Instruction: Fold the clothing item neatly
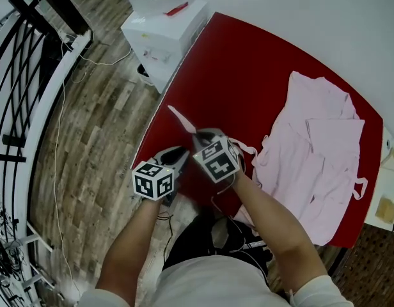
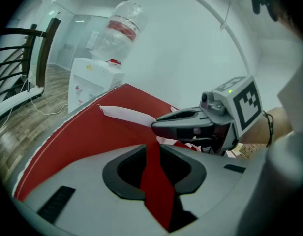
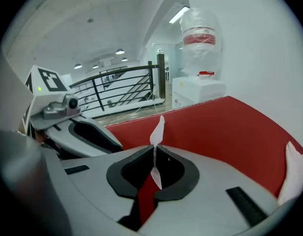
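My right hand-held gripper is clamped on the belt, which runs lengthwise away from the robe on the counter, while my left hand-held gripper, narrowly parted and empty, sits farther from the robe, nearer the belt's free tip.

Garment on table (right side), dispenser beyond — left

Bare table ahead, garment right, water dispenser (far-left corner)

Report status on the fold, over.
Right tool shut on the pink strap near its end. Left tool open, empty, beside it. Pink garment spread on the red table, not yet folded. Nothing in the way.
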Available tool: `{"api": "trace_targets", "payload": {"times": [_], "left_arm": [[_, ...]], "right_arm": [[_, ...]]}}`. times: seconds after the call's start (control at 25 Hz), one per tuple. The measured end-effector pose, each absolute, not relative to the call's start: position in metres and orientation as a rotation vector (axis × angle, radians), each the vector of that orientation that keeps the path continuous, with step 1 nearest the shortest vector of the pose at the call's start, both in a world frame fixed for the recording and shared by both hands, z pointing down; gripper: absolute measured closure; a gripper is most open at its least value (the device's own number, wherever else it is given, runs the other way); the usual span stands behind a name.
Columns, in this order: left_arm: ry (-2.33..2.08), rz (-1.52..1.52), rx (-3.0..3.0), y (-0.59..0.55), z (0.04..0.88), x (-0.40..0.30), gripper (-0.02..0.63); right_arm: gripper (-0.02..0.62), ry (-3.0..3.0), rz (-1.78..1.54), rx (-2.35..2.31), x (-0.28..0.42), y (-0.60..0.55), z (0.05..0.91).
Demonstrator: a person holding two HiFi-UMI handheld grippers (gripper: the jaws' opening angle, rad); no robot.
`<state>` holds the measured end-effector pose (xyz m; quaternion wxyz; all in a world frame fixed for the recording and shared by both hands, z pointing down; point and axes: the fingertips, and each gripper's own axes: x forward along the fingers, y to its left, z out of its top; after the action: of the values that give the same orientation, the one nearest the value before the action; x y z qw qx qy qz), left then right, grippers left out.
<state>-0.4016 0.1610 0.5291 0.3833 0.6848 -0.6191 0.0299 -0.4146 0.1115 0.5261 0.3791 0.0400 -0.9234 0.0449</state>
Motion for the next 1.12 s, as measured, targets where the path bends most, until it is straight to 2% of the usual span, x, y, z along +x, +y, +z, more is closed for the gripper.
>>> {"api": "trace_targets", "payload": {"times": [0.08, 0.2, 0.36, 0.6, 1.12], "left_arm": [[-1.535, 0.098, 1.796, 0.152, 0.529, -0.384, 0.496], [-1.482, 0.172, 1.859, 0.140, 0.533, -0.358, 0.437], [-1.486, 0.258, 1.880, 0.122, 0.539, -0.338, 0.406], [-1.491, 0.364, 1.850, 0.093, 0.552, -0.323, 0.397], [-1.518, 0.386, 1.806, 0.056, 0.562, -0.326, 0.404]], "right_arm": [[0.568, -2.379, 0.145, 0.118, -0.407, 0.106, 0.518], [0.568, -2.423, 0.191, 0.132, -0.393, 0.095, 0.506], [0.568, -2.469, 0.356, 0.171, -0.369, 0.079, 0.494], [0.568, -2.490, 0.579, 0.246, -0.350, 0.057, 0.485], [0.568, -2.549, 0.659, 0.288, -0.340, 0.049, 0.460]]}}
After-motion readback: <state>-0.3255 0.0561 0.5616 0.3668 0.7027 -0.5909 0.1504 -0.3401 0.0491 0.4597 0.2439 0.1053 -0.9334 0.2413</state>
